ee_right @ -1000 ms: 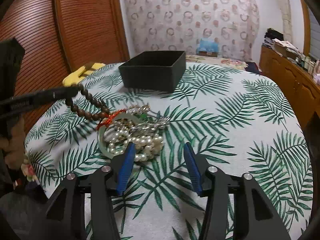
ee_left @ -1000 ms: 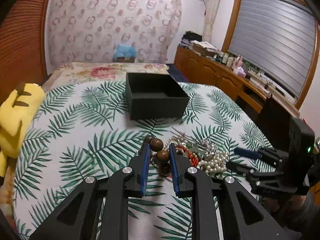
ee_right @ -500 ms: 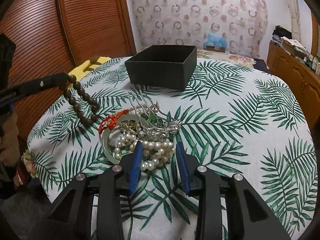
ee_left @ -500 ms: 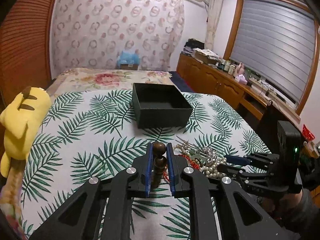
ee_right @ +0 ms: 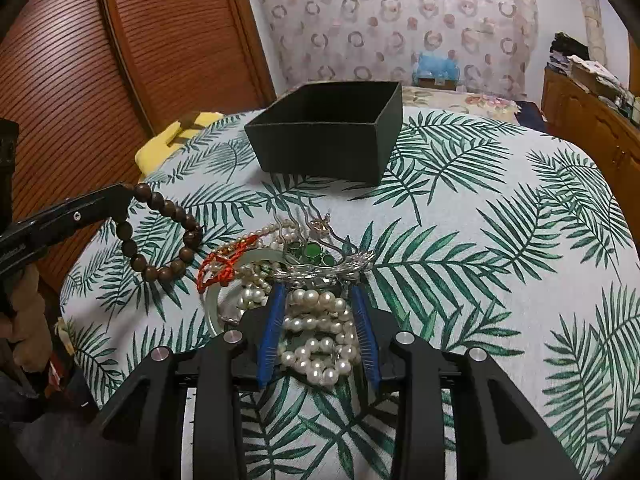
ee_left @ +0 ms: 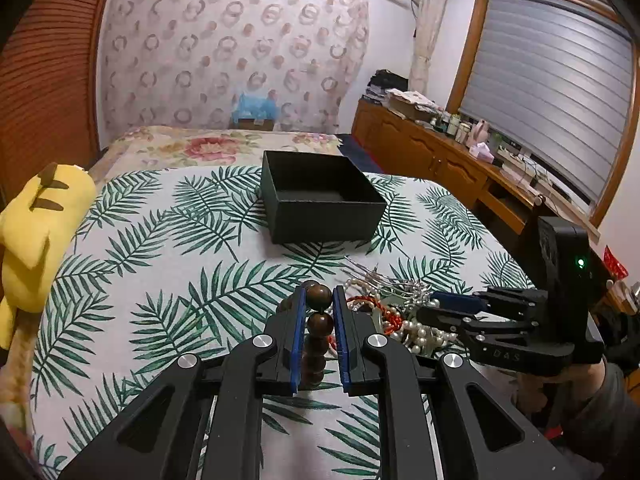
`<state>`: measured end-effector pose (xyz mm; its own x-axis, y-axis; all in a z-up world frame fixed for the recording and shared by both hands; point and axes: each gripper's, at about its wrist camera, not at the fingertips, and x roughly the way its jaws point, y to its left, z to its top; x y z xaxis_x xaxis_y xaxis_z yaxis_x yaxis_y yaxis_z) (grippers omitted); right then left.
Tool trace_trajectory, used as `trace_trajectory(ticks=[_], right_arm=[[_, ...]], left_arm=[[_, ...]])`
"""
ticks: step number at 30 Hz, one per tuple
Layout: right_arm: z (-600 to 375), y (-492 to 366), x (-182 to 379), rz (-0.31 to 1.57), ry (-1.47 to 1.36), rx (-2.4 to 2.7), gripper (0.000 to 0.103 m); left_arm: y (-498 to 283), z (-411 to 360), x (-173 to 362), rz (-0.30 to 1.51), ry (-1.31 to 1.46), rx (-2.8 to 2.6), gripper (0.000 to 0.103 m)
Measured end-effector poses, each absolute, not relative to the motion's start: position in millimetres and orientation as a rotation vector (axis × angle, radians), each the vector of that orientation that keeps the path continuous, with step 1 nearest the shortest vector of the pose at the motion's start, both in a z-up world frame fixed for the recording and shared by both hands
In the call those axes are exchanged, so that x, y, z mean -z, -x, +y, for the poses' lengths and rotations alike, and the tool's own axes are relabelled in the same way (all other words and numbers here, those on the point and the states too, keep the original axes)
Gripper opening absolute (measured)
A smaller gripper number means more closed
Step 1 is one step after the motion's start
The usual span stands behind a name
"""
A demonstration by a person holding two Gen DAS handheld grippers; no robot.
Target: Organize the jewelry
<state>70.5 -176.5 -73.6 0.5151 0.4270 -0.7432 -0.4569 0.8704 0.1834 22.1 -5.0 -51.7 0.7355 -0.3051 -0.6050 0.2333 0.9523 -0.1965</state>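
My left gripper (ee_left: 319, 302) is shut on a brown wooden bead bracelet (ee_left: 319, 322), lifted above the bed; in the right wrist view the bracelet (ee_right: 166, 236) hangs in a loop from the left gripper (ee_right: 122, 196). My right gripper (ee_right: 318, 294) has its jaws around a white pearl necklace (ee_right: 318, 332) in the jewelry pile (ee_right: 296, 264), closing on it. In the left wrist view the right gripper (ee_left: 434, 306) reaches into the pile (ee_left: 394, 312) from the right. An open black box (ee_left: 320, 200) (ee_right: 332, 132) stands beyond the pile.
The bed has a palm-leaf cover (ee_left: 160, 280). A yellow plush toy (ee_left: 36, 224) lies at the left edge. A wooden cabinet (ee_left: 440, 160) with clutter runs along the right wall. A wooden slatted door (ee_right: 100, 80) is on the left.
My left gripper lifted the bead bracelet off the pile, up and away. My right gripper moved forward into the pile and narrowed its jaws around the pearl necklace.
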Motion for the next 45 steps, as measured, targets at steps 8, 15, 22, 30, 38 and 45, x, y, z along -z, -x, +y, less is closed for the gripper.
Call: trace_trajectory(ticks=[8,15,22,30,38,45], right_arm=[[-177.3,-66.2,78.2,0.888,0.040,-0.562,0.027],[-186.1,-54.4,59.9,0.824,0.058,-0.554,0.009],[-193.6,-49.1,28.9,0.753,0.076,-0.574,0.009],[-191.4,-48.0,-13.4,0.663,0.113,-0.590,0.009],[-188.5,-47.9,-51.7,0.576,0.152,-0.587,0.009],[-190.2,-51.5,-80.0,0.512,0.161,-0.576,0.009]], left_arm=[[-23.4,-6.5,54.5,0.689,0.110,0.295,0.013],[-24.5,-4.1,55.2,0.685,0.111,0.295,0.013],[-26.8,-4.4,50.4,0.669,0.102,0.304,0.013],[-31.4,-6.1,31.7,0.632,0.091,0.319,0.013],[-38.8,-10.1,5.5,0.571,0.070,0.337,0.012],[-48.1,-14.6,-9.3,0.540,0.061,0.347,0.012]])
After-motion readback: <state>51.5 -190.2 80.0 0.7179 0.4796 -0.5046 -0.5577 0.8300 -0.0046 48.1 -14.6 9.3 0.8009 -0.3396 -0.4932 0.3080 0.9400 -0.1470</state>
